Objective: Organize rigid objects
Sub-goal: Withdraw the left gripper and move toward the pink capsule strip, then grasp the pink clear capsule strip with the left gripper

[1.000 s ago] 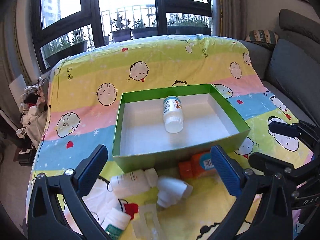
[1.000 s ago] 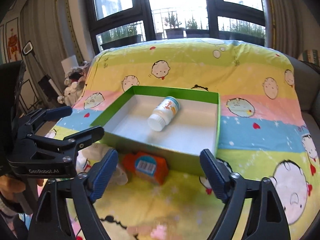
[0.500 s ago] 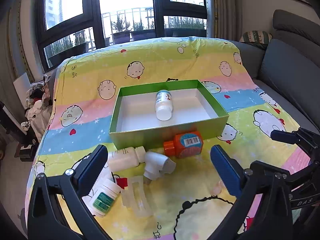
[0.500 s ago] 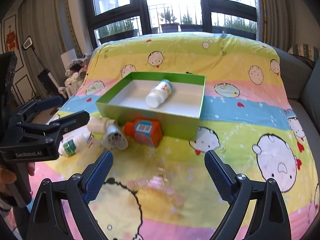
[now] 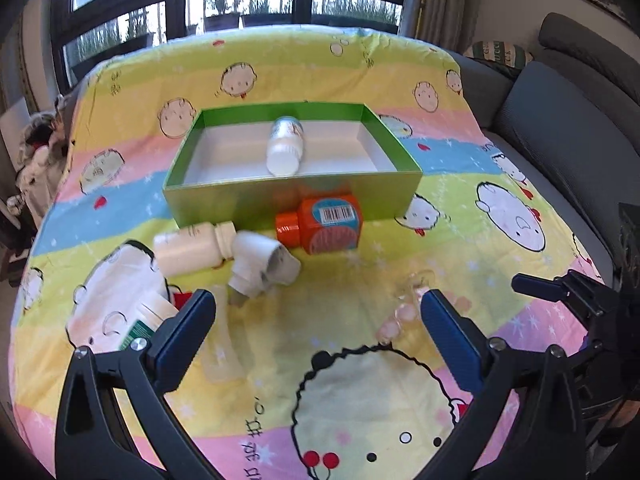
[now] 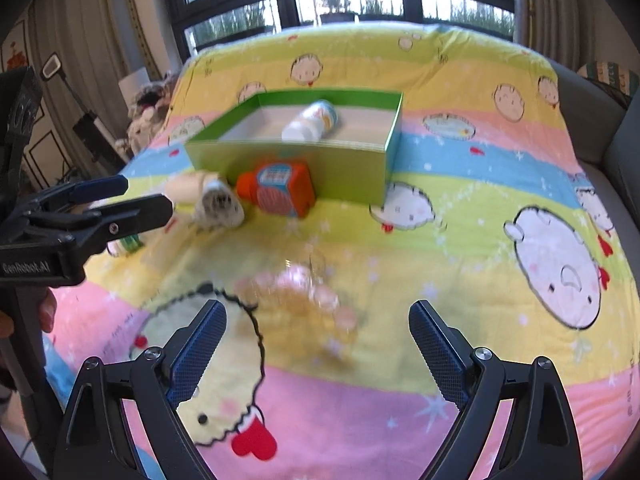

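Note:
A green box (image 5: 288, 196) with a white inside holds one white bottle (image 5: 285, 146) lying on its side. In front of the box lie an orange bottle (image 5: 324, 226), a cream bottle (image 5: 190, 246) and a white pipe elbow (image 5: 262, 262). A green-labelled bottle (image 5: 136, 326) shows partly behind a left finger. My left gripper (image 5: 316, 320) stands open over the cloth, nothing between its fingers. My right gripper (image 6: 318, 316) is open too, and a clear plastic piece (image 6: 308, 284) lies on the cloth just ahead of it. From the right wrist, the box (image 6: 352, 172) and orange bottle (image 6: 278, 188) sit further back.
A cartoon-print cloth (image 5: 360, 400) covers the surface. Another clear plastic piece (image 5: 224, 344) lies by the left finger. A grey sofa (image 5: 568, 120) runs along the right, with windows behind. The left gripper (image 6: 120, 196) reaches in from the left of the right wrist view.
Both grippers have drawn back from the green box and sunk lower. The box looks farther off, and the loose bottles and more cloth have come into view.

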Motion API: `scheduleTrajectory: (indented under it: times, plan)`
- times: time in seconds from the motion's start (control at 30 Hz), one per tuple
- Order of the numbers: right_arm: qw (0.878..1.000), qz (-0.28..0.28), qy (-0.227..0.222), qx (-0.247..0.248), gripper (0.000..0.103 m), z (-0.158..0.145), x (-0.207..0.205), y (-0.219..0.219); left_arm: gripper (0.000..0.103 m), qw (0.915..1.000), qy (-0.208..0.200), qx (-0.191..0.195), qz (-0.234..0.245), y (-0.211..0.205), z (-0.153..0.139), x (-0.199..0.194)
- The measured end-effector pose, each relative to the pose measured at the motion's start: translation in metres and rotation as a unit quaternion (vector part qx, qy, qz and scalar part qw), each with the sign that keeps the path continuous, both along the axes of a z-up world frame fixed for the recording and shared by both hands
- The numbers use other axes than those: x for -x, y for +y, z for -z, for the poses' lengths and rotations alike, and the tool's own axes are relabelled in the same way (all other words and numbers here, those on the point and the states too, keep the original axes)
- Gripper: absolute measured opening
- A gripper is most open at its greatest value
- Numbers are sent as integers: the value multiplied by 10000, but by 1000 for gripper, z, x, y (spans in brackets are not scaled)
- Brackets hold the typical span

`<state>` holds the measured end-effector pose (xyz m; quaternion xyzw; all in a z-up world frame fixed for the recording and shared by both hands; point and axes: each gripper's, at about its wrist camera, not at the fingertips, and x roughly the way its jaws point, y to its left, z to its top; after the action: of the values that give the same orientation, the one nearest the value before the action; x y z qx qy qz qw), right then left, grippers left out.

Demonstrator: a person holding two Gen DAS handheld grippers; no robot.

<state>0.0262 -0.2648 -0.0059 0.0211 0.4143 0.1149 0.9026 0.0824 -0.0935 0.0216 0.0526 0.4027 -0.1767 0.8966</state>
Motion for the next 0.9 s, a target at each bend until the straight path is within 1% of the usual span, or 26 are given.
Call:
scheduleTrajectory:
  times: [0.23,0.37,0.43,0.5,0.67,0.73,0.8,0.83,0.87,0.9]
  plan:
    - [9995,-228,218,26,94,22,-6,6,102,9983,482,283,171,-11,20,-3]
    - [9989,-380,290,12,94,32,-12,9,101,9951,799,518,251,-12,33,-10]
    - [9984,-466,313,5,94,36,-15,11,101,9941,893,541,293,-12,38,-11]
    - [9981,-515,337,15,94,40,-18,12,96,9936,939,514,367,-11,44,-12]
    - [9973,-647,352,57,94,47,-30,16,92,9913,1031,468,670,-21,54,-13]
    - [9967,-740,317,100,94,47,-35,20,88,9896,1092,482,799,-29,59,-15]
    - [9960,-842,291,95,94,48,-39,22,76,9877,1160,492,930,-36,63,-18]
    - [9955,-900,275,69,94,48,-41,23,74,9866,1186,482,1011,-41,66,-19]
    - [9951,-951,264,36,94,48,-41,23,68,9857,1212,489,1063,-45,68,-21]
    - [9949,-973,259,39,94,49,-41,24,64,9844,1257,522,1116,-48,69,-23]
